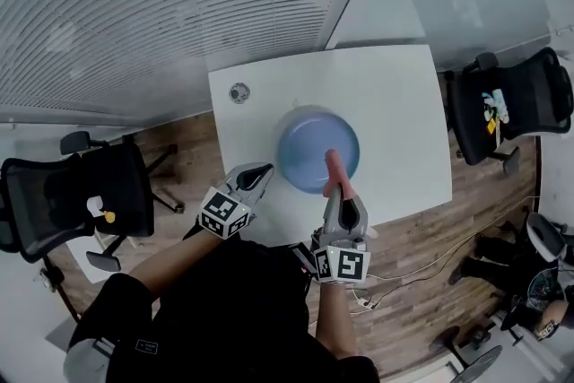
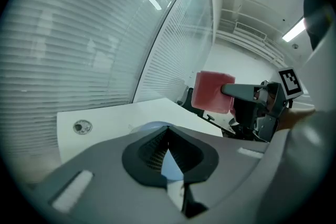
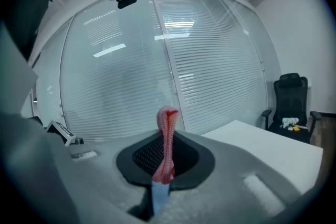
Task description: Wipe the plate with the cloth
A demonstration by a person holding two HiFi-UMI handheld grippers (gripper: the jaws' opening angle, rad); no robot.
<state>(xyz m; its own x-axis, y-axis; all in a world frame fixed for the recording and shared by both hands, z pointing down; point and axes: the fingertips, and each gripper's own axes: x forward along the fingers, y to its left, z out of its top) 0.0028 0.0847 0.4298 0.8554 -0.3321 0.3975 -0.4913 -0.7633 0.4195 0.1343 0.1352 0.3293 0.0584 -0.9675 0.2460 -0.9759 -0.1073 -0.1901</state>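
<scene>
light: bright, even, ceiling strips | glare: on blinds | edges: fisheye-bent, dark vignette | foreground: soft

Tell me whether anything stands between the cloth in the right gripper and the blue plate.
Nothing visible does. The right gripper holds the pink cloth over the near rim of the blue plate, which is bare. The shut left gripper sits off its left side; a small round fitting lies far off on the white table.

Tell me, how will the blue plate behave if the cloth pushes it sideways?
The plate probably slides: it lies free on the smooth white table, and the left gripper is not holding it. It looks shallow and wide, so tipping seems unlikely.
</scene>
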